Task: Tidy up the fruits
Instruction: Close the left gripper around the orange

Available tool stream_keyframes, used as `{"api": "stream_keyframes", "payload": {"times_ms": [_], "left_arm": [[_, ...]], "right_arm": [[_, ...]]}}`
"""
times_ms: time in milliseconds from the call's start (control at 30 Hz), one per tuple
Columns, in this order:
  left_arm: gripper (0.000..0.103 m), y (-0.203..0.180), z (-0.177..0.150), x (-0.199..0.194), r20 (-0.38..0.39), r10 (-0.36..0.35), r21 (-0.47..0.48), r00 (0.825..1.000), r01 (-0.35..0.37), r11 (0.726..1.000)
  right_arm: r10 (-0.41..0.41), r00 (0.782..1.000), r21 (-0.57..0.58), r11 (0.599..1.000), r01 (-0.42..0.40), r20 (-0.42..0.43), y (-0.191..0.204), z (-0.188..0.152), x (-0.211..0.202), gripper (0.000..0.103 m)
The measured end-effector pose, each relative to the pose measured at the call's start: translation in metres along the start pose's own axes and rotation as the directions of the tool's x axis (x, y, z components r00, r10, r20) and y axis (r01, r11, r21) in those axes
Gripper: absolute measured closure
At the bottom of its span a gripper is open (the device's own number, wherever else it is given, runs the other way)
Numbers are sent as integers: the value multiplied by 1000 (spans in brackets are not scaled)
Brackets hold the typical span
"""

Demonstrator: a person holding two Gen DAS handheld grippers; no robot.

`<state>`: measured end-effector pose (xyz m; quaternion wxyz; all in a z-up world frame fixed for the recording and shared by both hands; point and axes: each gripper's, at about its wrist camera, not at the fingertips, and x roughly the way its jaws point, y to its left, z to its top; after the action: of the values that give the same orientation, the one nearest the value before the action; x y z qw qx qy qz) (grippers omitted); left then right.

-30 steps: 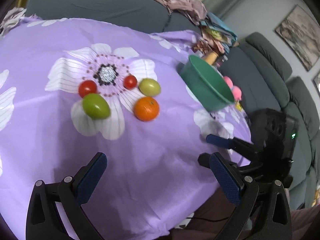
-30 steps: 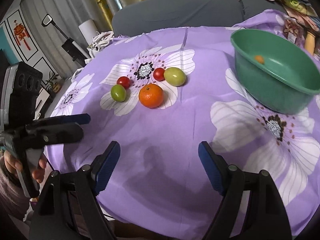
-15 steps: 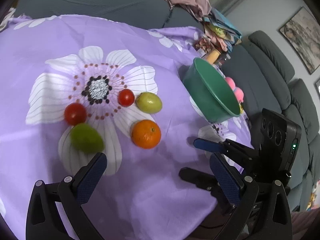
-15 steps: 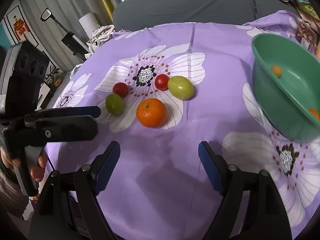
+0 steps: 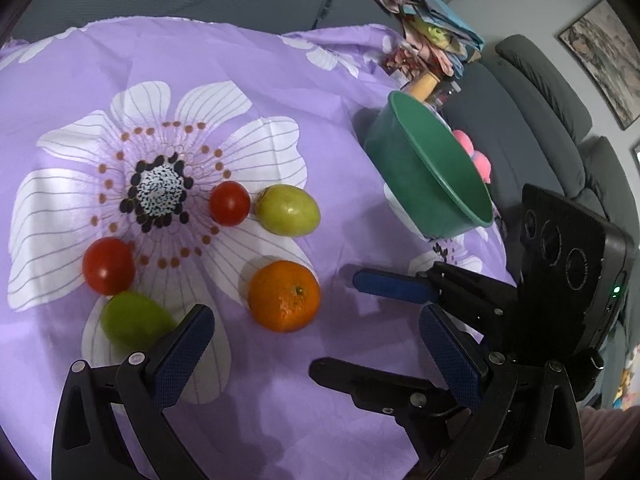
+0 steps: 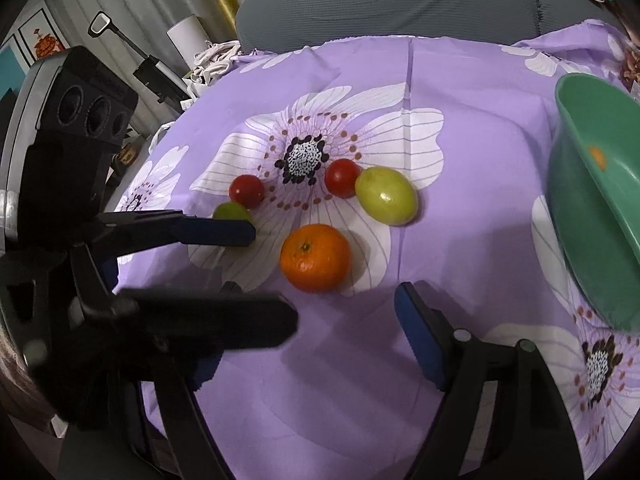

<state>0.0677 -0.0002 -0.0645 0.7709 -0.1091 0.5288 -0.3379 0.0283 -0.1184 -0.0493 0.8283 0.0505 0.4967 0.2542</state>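
Both grippers have closed in on the fruit cluster since a second ago. Left gripper (image 5: 316,354) gapes wide and empty, the orange (image 5: 284,295) just ahead between its fingers, one green fruit (image 5: 132,320) beside its left finger. Right gripper (image 6: 344,320) has just been narrowing, still apart with nothing between its jaws, the orange just ahead. Green bowl (image 6: 580,208) stands off right. No writing is legible.

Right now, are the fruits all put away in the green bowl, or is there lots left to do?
Lots left. The green bowl shows only a small orange spot inside; I cannot tell what it is. Nothing is held: the left gripper and right gripper are both open and empty. The orange, two tomatoes and two green fruits are on the cloth.
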Motion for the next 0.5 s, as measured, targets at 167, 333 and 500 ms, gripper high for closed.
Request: {"api": "stream_keyframes", "payload": {"times_ms": [167,333,500], "left_arm": [[2,3,4,6,-12,-14,-5,1000,14,1000],[2,4,7,9,-16,-20,-3,1000,20,1000],[14,4,9,14,-30,-15,-6,999,15,1000]], "right_arm": [[14,1000,16,1000,-14,-7,-3,6,5,31],[15,1000,5,1000,-15,-18,-2,8,10,33],[19,999,-5,1000,-20,-37,0,9,17,40]]}}
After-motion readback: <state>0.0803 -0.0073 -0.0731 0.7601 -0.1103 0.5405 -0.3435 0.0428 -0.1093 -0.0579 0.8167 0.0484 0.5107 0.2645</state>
